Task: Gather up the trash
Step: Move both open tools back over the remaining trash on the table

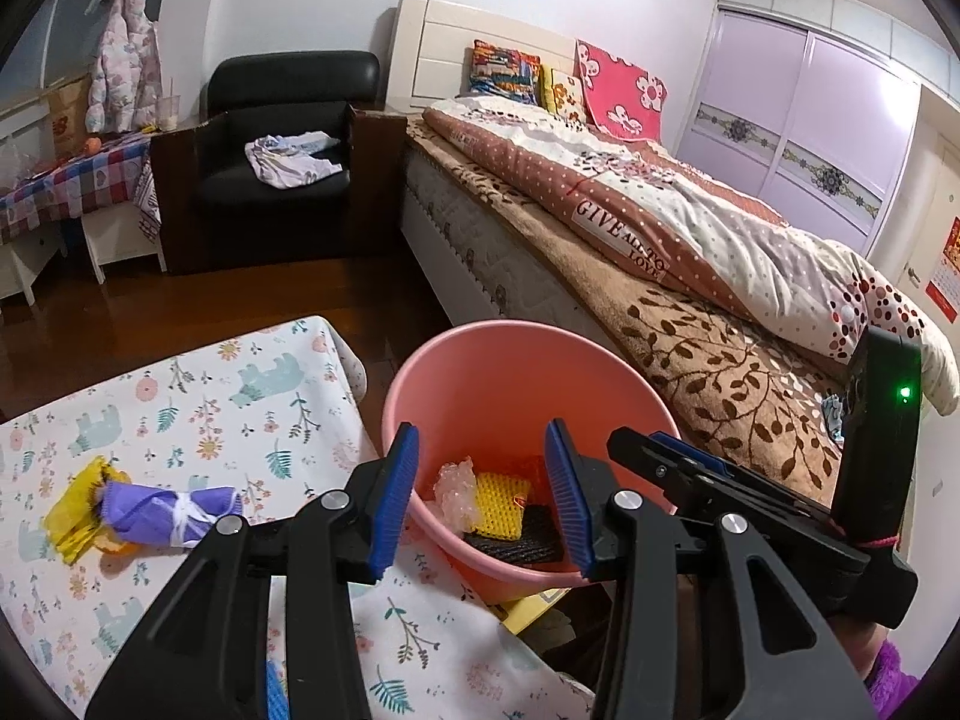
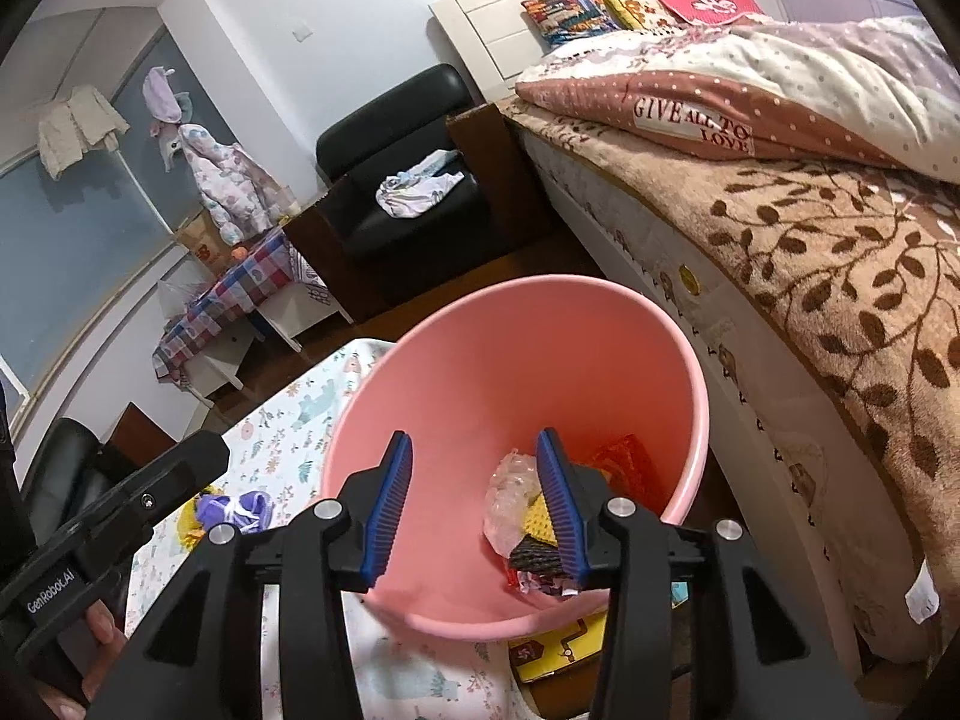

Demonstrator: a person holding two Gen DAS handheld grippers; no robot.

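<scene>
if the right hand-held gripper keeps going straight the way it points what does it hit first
Probably the inside of the pink bucket: the right hand-held gripper hangs open and empty over its mouth, aimed downward inside. Depth is unclear, so it may meet the crumpled clear plastic there first.

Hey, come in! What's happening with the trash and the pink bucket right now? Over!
Both tools open, empty: left tool, right tool, over the pink bucket. Purple-and-yellow trash bundle waits on the floral tablecloth. Nothing blocking.

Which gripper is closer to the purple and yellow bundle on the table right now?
Left. The left gripper is open over the pink bin's near rim, with the purple and yellow bundle just off its left side. The right gripper, open, hangs over the bin, farther away.
</scene>
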